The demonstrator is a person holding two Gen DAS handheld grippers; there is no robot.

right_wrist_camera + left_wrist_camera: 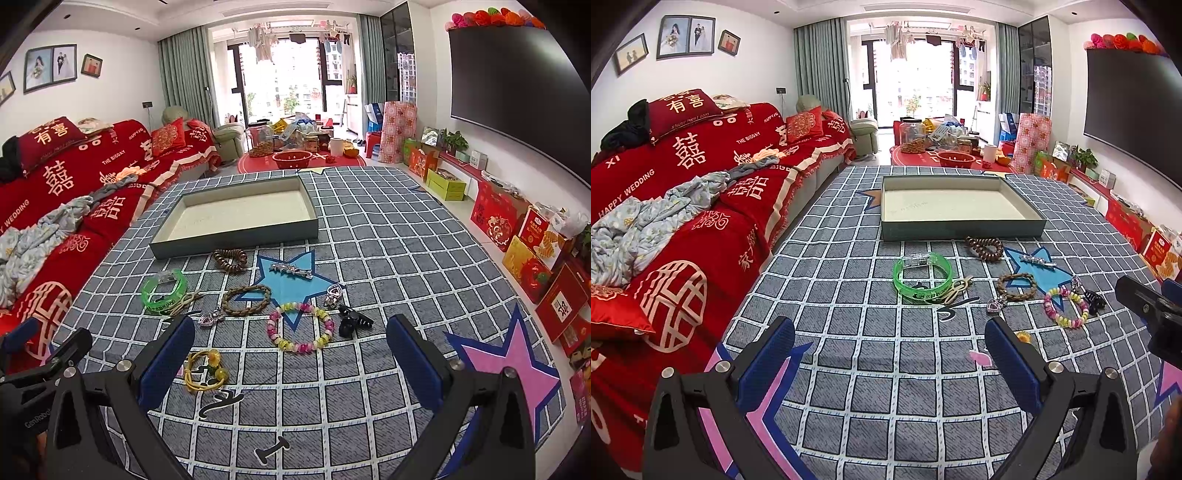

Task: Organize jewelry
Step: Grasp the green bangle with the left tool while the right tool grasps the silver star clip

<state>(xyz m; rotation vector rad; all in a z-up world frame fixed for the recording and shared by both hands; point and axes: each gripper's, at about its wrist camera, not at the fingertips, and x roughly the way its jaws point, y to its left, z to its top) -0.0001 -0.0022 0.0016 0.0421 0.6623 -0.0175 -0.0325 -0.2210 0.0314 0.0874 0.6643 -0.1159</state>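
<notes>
1. Left wrist view: the left gripper [888, 354] hangs over the checked desk [849, 369] with its jaws spread wide and nothing between them. The jewelry lies ahead of it and to its right. The green bangle [922, 277] is the nearest piece, almost straight ahead. The braided bracelet [1016, 286], bead bracelet [1066, 307] and black clip [1094, 300] sit further right. Beyond them all is the empty tray [960, 210], its long side lying across the view.

2. Right wrist view: the right gripper [290, 360] also has its jaws spread and empty. The bead bracelet [301, 326] lies flat just ahead, centred between the fingertips. The yellow hair tie [205, 369] is just beside the left finger [166, 363]. The black clip [352, 320] is slightly right of centre. The tray [236, 218] is ahead and to the left, past the silver hairpin [291, 271].

3. Judgement: the right gripper is nearer to the bead bracelet and lined up with it. The left gripper suits the bangle.
</notes>
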